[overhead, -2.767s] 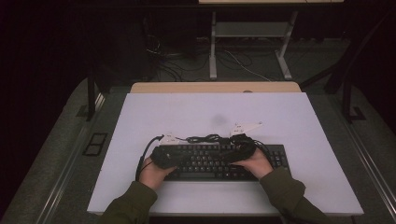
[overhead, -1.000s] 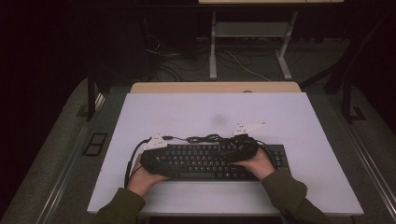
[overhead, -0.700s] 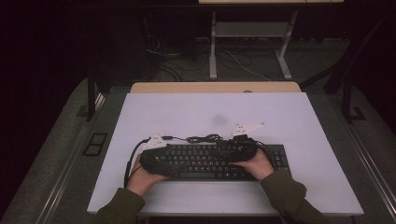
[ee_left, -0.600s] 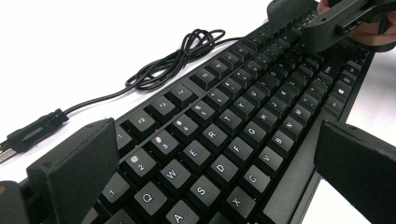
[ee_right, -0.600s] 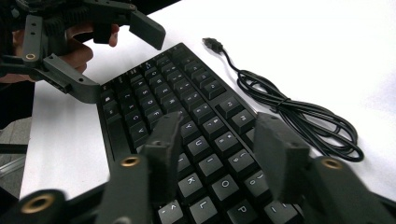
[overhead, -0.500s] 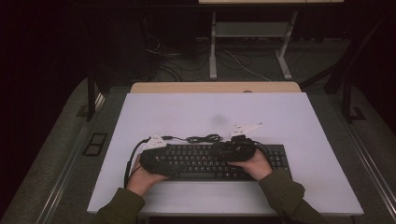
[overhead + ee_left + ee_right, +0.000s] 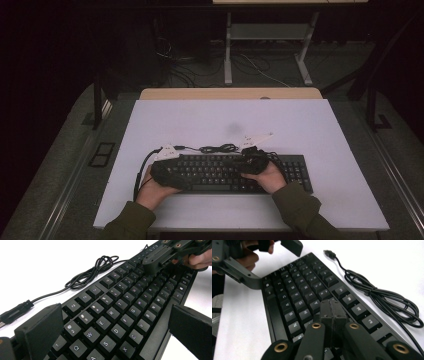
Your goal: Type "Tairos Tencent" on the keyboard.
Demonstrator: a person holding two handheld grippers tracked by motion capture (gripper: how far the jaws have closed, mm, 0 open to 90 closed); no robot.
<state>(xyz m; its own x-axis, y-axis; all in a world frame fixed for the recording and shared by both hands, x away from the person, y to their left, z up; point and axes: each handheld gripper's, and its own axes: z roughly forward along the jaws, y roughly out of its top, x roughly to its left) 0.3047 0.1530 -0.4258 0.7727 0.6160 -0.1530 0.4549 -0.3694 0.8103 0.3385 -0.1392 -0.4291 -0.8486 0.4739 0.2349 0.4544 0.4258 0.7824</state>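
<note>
A black keyboard (image 7: pixel 225 172) lies across the near part of the white table (image 7: pixel 280 120). Its black cable (image 7: pixel 217 148) is coiled just behind it, ending in a USB plug (image 7: pixel 15 311). My left gripper (image 7: pixel 167 172) is open at the keyboard's left end, its jaws wide apart astride the keys (image 7: pixel 115 332). My right gripper (image 7: pixel 333 307) has just been closing and is shut with nothing between its jaws, the tips low over the keys near the keyboard's middle (image 7: pixel 250 162). The left gripper view also catches the right gripper (image 7: pixel 160 260), and the cable (image 7: pixel 387 300) appears in the right gripper view.
A wooden tabletop edge (image 7: pixel 230 93) runs behind the white table. A metal desk frame (image 7: pixel 267 45) and loose floor cables sit beyond it in the dark. Bare white surface lies behind and on both sides of the keyboard.
My right hand has slid left along the keyboard from its right end toward the middle. The left hand shifted a little left early on and has held still since.
</note>
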